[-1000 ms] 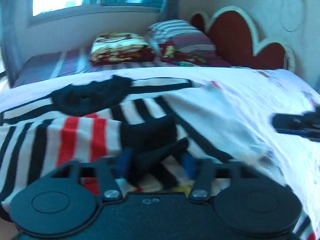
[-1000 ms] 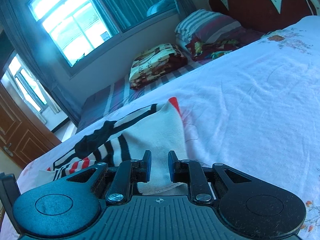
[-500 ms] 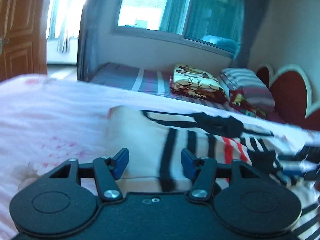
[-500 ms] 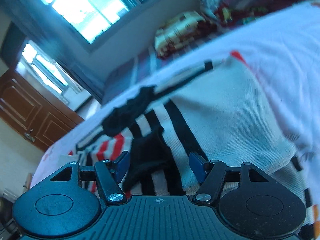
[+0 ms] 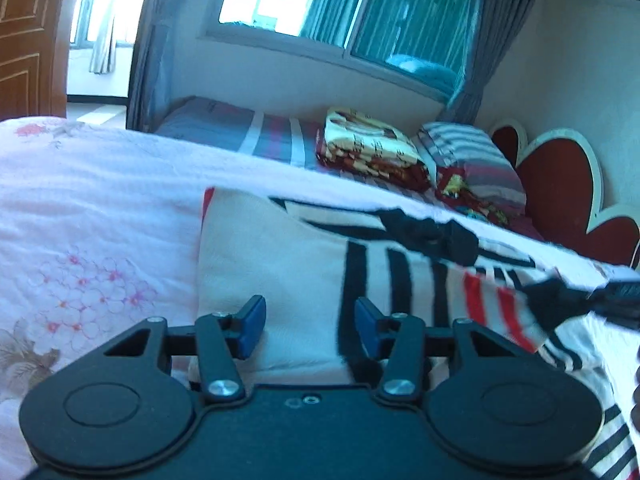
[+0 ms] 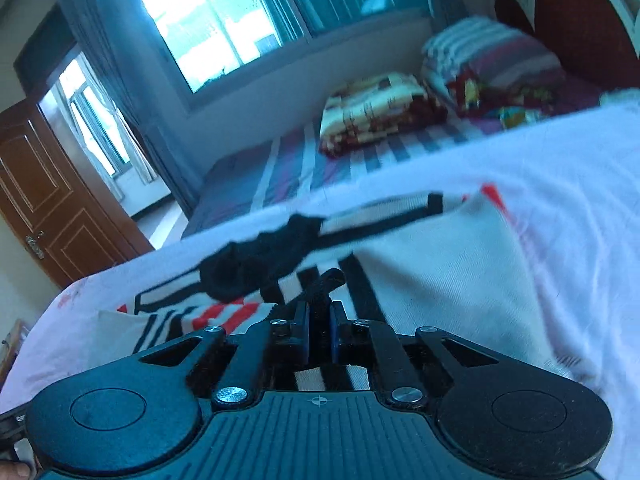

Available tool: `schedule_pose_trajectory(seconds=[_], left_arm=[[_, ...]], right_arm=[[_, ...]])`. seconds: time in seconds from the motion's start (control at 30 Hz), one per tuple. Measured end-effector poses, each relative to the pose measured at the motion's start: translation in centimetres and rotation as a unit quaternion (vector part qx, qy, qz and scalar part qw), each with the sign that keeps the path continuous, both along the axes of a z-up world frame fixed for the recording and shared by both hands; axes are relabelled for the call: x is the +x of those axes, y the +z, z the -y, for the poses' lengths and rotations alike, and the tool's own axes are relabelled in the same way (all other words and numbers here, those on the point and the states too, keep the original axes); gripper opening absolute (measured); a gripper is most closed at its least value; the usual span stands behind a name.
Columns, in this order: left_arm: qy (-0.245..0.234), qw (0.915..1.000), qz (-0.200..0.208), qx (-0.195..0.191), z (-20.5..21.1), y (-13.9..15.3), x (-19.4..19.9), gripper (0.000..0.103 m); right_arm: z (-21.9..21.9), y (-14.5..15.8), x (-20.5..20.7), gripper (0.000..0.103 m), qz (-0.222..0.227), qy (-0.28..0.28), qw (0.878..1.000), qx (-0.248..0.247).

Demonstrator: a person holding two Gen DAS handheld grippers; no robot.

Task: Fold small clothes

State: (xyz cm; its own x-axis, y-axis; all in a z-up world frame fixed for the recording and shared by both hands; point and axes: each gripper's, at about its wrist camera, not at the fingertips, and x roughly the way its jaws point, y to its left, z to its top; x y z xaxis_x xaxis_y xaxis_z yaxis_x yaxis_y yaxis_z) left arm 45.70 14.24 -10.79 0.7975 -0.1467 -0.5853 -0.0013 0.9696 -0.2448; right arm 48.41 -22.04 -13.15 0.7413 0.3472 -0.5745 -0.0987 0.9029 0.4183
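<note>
A small white garment with black and red stripes (image 5: 304, 264) lies on the white floral bedsheet (image 5: 80, 216), with a black collar (image 5: 432, 234) at its far edge. My left gripper (image 5: 310, 322) is open just above the garment's left folded part. My right gripper (image 6: 319, 322) is shut on a black cuff of the garment (image 6: 324, 284) and holds it slightly above the striped cloth (image 6: 440, 280). The right gripper's tip shows blurred at the right of the left wrist view (image 5: 616, 294).
A folded patterned blanket (image 5: 372, 148) and striped pillows (image 5: 472, 156) lie at the far side by a red heart-shaped headboard (image 5: 560, 184). A window (image 6: 224, 20) and a wooden door (image 6: 52, 200) stand beyond the bed.
My left gripper let go of the black cuff and swung left over the garment's left part. My right gripper opened, moved in and shut on the black cuff.
</note>
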Motion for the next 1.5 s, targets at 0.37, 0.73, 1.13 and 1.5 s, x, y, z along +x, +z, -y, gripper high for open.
schedule_pose_trajectory(seconds=[0.37, 0.73, 1.13, 1.5], left_arm=[[-0.027, 0.9991, -0.006, 0.033, -0.5, -0.2, 2.2, 0.053], [-0.030, 0.9984, -0.048, 0.004, -4.6, -0.9, 11.2, 0.050], [-0.022, 0.9964, -0.030, 0.076, -2.3, -1.9, -0.9, 0.056], [-0.051, 0.9945, 0.002, 0.092, -0.4, 0.0, -2.3, 0.052]], right_arm=[[1.0, -2.3, 1.0, 0.015, -0.031, -0.021, 0.999, -0.028], [1.8, -3.4, 5.1, 0.015, -0.051, -0.034, 0.998, -0.015], [0.6, -4.2, -1.2, 0.015, -0.054, 0.009, 0.998, -0.031], [-1.6, -2.6, -1.6, 0.015, -0.042, 0.023, 0.998, -0.035]])
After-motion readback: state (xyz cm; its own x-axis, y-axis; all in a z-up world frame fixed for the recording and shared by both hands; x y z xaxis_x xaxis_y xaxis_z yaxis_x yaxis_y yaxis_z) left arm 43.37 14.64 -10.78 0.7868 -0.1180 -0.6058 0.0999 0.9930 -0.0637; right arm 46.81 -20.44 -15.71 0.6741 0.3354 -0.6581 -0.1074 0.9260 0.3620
